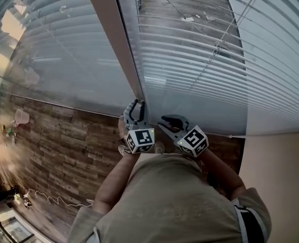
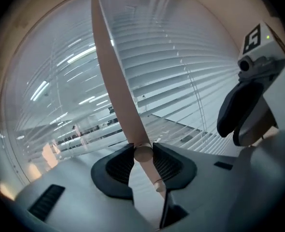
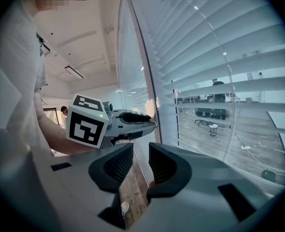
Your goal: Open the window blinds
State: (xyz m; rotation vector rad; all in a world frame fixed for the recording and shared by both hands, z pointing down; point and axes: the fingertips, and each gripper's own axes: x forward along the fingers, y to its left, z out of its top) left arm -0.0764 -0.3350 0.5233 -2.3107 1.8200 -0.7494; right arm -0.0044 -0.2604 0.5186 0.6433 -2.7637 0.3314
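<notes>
Head view, read left to right, with both gripper views for detail.

(a) The left blind (image 1: 63, 49) is hung flat against the glass, with its slats lying close together.

(b) One tilt wand (image 1: 121, 39) is hung between the two panels. It is held near its lower end, presumably so that it can be twisted and the slats tilted.

(c) The left gripper (image 1: 135, 105) is raised to the wand and clamped on it. In the left gripper view both pads are pressed against the wand's rounded end, and a short length is seen below them. The grip is judged firm enough for turning.

(d) The right gripper (image 1: 172, 120) is held just beside the left one, pointed at the window. Its jaws are parted, with only the wooden floor (image 3: 133, 187) seen in the gap. It is apparently kept ready, not in use.

(e) The right blind (image 1: 190, 54) is seen with gaps between its slats, through which a room beyond is visible, so the task is judged partly advanced on this side.

Count: two blinds, one wand, two grippers, one marker cube on each.
</notes>
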